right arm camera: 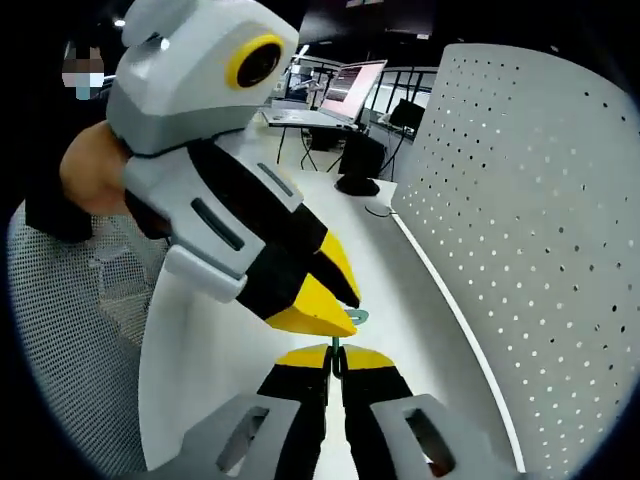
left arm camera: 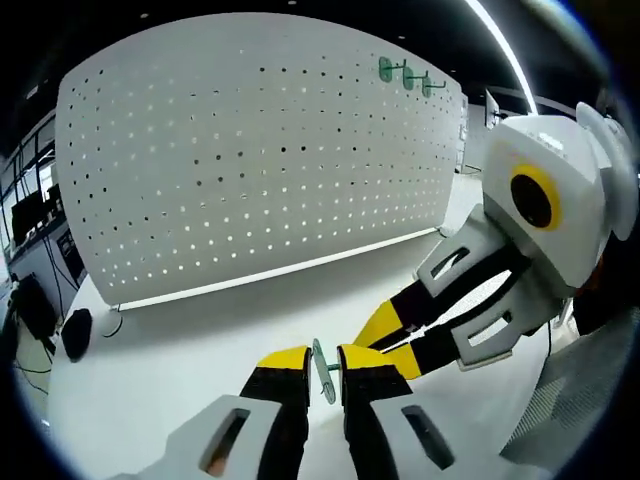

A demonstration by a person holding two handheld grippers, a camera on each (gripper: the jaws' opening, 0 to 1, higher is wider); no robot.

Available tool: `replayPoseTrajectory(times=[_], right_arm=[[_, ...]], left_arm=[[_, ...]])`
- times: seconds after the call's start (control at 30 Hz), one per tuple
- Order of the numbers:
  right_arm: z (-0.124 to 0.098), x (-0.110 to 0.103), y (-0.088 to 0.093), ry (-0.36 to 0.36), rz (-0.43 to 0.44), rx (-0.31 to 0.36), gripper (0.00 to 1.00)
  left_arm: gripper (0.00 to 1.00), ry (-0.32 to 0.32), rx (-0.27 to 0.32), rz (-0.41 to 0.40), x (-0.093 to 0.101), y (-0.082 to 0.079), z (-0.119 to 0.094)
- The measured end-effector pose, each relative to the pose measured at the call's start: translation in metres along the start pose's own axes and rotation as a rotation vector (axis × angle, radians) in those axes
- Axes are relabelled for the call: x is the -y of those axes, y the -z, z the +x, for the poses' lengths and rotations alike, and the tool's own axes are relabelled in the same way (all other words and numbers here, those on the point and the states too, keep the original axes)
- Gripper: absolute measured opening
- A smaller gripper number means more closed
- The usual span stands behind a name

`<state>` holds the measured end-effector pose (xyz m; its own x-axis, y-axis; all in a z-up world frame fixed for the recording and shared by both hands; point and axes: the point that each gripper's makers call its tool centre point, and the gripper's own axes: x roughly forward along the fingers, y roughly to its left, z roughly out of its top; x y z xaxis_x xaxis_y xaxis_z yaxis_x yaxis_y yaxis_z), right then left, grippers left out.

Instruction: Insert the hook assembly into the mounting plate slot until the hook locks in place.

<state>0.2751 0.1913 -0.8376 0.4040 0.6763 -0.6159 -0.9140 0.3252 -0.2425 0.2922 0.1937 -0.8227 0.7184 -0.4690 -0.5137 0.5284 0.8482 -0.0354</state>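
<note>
Both grippers met low over the white table [left arm camera: 200,350], well short of the pegboard [left arm camera: 250,150]. The hook [left arm camera: 325,368], a small teal piece with a flat round end, sat between the left gripper [left arm camera: 322,362] tips; jaws pinched on it, no gap either side. The right gripper [left arm camera: 392,338] came in from the right in the left gripper view, tips touching or just beside the same piece.

In the right gripper view the right gripper [right arm camera: 334,358] had jaws pressed nearly together on a thin teal stem of the hook [right arm camera: 336,352]; looked like a pinch, grip depth hard to judge. The left gripper [right arm camera: 335,300] crossed from upper left, tips at the hook's top.

Three teal hooks [left arm camera: 405,75] were already hung at the board's upper right corner, far from the held one.

Risks, as judged:
- Two-handed hold on one tiny part: uneven pull could twist it or pop it out; it might drop to the table.
- Thin stem could rotate in the pinch, so prongs would miss the holes.
- Holes small and many; wrong row or half-seated insert possible, hook wouldn't lock.
- Board stood upright on edge; a hard push might tip or slide it.
- Grippers blocked each other's cams; hook nearly hidden at close range.

Writing/brands: none readable. Monitors [right arm camera: 350,90] in bkgd, screen text too small.
</note>
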Motion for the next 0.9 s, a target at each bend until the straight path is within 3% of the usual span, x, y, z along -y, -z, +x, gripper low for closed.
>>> replayPoseTrajectory(times=[0.33, 0.57, 0.7, 0.8, 0.9], right_arm=[[-0.003, -0.007, -0.006, 0.002, -0.011, 0.013, 0.02], [-0.005, -0.006, -0.009, 0.013, -0.021, 0.017, 0.04], [-0.016, 0.0, -0.017, 0.034, 0.085, 0.076, 0.09], [-0.022, 0.005, -0.015, 0.048, 0.14, 0.082, 0.1], [-0.025, 0.015, -0.011, 0.068, 0.253, 0.101, 0.11]], left_arm=[[0.01, -0.02, -0.019, -0.002, -0.005, 0.003, -0.002], [0.01, -0.026, -0.005, -0.022, -0.007, 0.001, -0.004], [0.01, -0.044, 0.019, -0.039, -0.014, -0.005, -0.007], [0.01, -0.055, 0.032, -0.045, -0.017, -0.007, -0.008], [0.01, -0.061, 0.048, -0.047, -0.017, -0.011, -0.009]])
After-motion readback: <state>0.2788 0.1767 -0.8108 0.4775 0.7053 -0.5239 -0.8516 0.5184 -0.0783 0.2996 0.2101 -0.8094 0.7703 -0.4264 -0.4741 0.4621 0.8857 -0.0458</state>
